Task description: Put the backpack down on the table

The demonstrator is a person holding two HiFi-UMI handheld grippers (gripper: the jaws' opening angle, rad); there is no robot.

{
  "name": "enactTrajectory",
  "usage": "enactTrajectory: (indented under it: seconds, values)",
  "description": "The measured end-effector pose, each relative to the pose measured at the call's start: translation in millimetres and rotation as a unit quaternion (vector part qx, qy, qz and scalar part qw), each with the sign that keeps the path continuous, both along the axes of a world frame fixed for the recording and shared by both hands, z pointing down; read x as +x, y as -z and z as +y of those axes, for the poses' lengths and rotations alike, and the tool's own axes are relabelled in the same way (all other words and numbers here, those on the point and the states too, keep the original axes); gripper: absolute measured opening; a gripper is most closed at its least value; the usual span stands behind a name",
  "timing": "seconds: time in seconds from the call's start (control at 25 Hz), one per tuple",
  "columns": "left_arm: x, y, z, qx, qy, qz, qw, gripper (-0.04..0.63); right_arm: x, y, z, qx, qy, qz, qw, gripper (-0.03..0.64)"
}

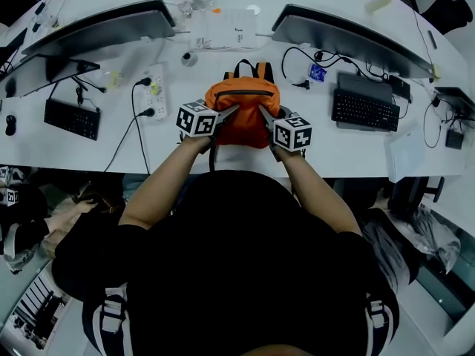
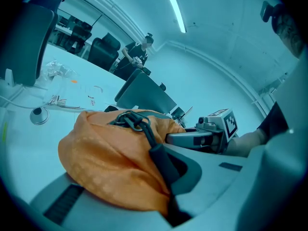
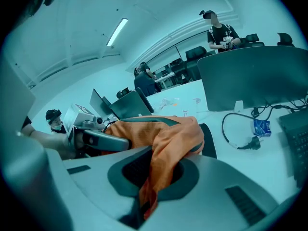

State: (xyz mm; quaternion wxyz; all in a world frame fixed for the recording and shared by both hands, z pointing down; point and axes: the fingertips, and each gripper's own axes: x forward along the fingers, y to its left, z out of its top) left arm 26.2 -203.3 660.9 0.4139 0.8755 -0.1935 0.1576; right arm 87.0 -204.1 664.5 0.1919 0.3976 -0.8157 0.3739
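"Over the near strip of the table [image 1: 349,150], why is the backpack [image 1: 242,117] pinched from both sides?"

"It is being carried by its cloth. The left gripper [image 2: 167,177] is clamped fully together on a fold of orange fabric and a dark strap [image 2: 159,155]. The right gripper [image 3: 154,177] is likewise pressed tight on a fold at the opposite flank. With the load shared, the bag is kept upright and level, its black straps [image 1: 239,69] turned away from the person."

"Can it be said that the bag is already resting on the surface?"

"That cannot be told; its underside is hidden by its own bulk in every view. It is judged to be at or just above the tabletop."

"Why is that spot suited?"

"A bare patch is offered there. The power strip [image 1: 154,87] and its cables lie to the left, the right keyboard [image 1: 364,110] lies well to the right, and the monitors [image 1: 349,32] are set farther back. Nothing would be knocked if the bag were lowered straight down. The folds should be released only once the weight is taken by the table, or the bag may be tipped toward the edge."
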Motion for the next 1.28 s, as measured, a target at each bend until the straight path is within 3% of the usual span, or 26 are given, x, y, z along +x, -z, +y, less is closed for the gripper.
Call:
enactTrajectory:
  seconds: [1.28]
  values:
    - [-9, -49, -7, -0.046, -0.014, -0.018, 0.9987, 0.029, -11, -44, -9, -0.031, 0.003, 0.005, 1.0, 0.032]
